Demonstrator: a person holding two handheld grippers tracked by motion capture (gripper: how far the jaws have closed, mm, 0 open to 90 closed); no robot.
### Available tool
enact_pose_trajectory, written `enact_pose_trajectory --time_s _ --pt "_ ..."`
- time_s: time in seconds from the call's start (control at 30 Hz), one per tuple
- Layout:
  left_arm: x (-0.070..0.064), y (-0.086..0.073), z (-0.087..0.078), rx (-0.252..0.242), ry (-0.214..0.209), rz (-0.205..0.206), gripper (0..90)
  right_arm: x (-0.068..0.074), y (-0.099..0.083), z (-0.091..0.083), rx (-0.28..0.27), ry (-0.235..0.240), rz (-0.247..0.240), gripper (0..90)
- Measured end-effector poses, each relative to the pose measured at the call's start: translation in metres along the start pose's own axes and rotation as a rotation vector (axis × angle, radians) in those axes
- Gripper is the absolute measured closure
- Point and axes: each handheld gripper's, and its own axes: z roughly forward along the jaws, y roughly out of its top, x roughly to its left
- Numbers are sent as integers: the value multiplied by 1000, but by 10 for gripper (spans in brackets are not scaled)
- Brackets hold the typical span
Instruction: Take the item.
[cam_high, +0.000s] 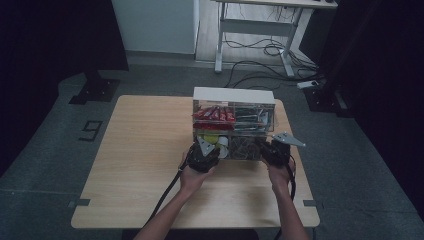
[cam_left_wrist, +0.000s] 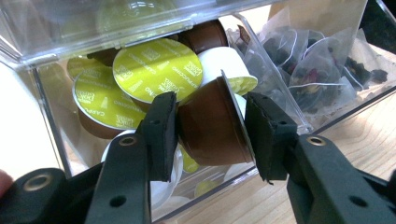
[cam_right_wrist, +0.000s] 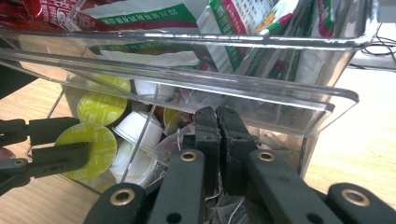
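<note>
A clear drawer organizer (cam_high: 234, 95) stands at the table's far middle, with its lower drawers pulled out. My left gripper (cam_left_wrist: 210, 135) is shut on a brown coffee capsule (cam_left_wrist: 210, 126) with a yellow-green lid, at the front of the capsule drawer (cam_left_wrist: 46, 102). Several more capsules (cam_left_wrist: 154, 70) lie behind it. The right gripper view has this held capsule (cam_right_wrist: 86, 149) at its left. My right gripper (cam_right_wrist: 217, 135) has its jaws pressed together over the tea-bag drawer (cam_right_wrist: 322, 135); I cannot tell whether anything thin is pinched. In the high view the left gripper (cam_high: 202, 155) and the right gripper (cam_high: 275, 150) sit at the organizer's front.
Mesh tea bags (cam_left_wrist: 317, 60) fill the compartment beside the capsules. Red sachets (cam_high: 214, 115) and green-printed packets (cam_right_wrist: 233, 28) fill the upper drawers. The wooden table (cam_high: 145, 150) is bare to the left. A desk frame and floor cables (cam_high: 260, 50) lie beyond.
</note>
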Motion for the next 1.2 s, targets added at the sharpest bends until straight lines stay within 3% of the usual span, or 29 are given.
enact_pose_trajectory --time_s 0.4,0.57,0.8,1.2 --pt "1 1 -3 -20 -7 -5 567 0 0 0 -4 0 2 863" --pt "-2 -4 8 65 -55 3 529 0 -1 0 -5 -2 1 862" --pt "-3 -3 10 55 -52 -11 542 0 -1 -1 -7 -2 1 862" --pt "1 -2 -3 -10 -41 -18 579 -1 -1 -1 -11 -2 3 862"
